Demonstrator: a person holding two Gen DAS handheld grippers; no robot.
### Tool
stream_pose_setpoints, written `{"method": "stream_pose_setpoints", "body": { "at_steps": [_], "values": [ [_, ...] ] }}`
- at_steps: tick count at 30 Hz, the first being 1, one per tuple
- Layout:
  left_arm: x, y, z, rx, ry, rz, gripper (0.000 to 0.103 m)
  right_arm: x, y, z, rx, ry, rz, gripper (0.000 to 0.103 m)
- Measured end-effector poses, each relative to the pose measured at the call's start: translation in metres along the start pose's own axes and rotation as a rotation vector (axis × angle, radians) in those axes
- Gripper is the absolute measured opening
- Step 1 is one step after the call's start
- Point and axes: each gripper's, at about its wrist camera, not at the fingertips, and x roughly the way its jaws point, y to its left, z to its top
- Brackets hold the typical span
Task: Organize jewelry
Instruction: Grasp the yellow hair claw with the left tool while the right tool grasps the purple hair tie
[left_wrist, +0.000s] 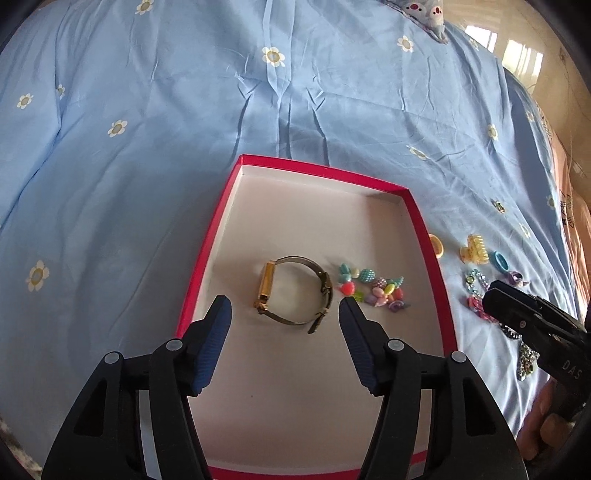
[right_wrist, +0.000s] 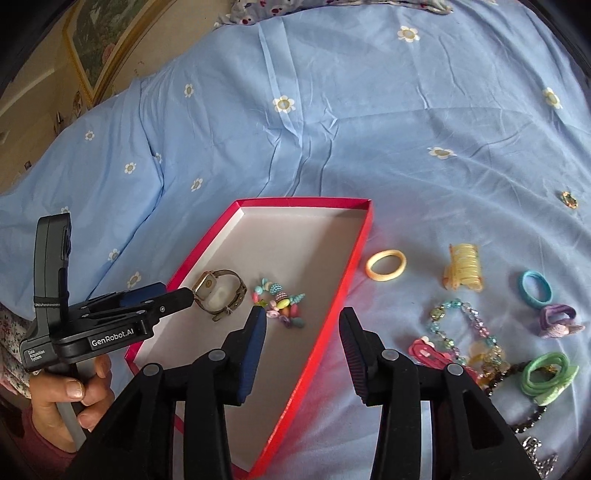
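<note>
A red box (left_wrist: 207, 254) with a white floor lies on the bed. Inside it are a gold watch (left_wrist: 266, 284) and, to its right, a bracelet of coloured beads (left_wrist: 373, 290). My left gripper (left_wrist: 285, 309) hovers open above the box floor, with the watch just beyond its fingertips and nothing touching the pads. My right gripper (right_wrist: 303, 315) is open and empty over the box's right rim (right_wrist: 354, 258). The right wrist view shows the watch (right_wrist: 218, 291), the bead bracelet (right_wrist: 282, 308) and the left gripper (right_wrist: 186, 297) beside the watch.
Loose on the blue flowered sheet (right_wrist: 369, 129), right of the box: a yellow ring tie (right_wrist: 386, 266), yellow claw clip (right_wrist: 464, 267), blue tie (right_wrist: 535, 288), purple scrunchie (right_wrist: 557, 319), bead chain (right_wrist: 461, 321), pink clips (right_wrist: 428, 349), green ties (right_wrist: 548, 373). A hand (right_wrist: 74, 398) holds the left gripper's handle.
</note>
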Motion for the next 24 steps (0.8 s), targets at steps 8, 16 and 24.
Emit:
{"method": "stream_pose_setpoints", "body": {
  "at_steps": [8,16,24],
  "values": [
    [-0.006,-0.042,0.001,0.064,-0.001,-0.060,0.062,-0.028,-0.038,-0.009,0.071,-0.019,-0.066,0.043],
    [-0.004,-0.079,0.003,0.114,0.012,-0.117,0.063,-0.057,-0.075,-0.024,0.135,-0.054,-0.134,0.043],
    [0.002,-0.116,0.013,0.167,0.014,-0.160,0.066,-0.084,-0.118,-0.032,0.220,-0.080,-0.225,0.043]
  ]
}}
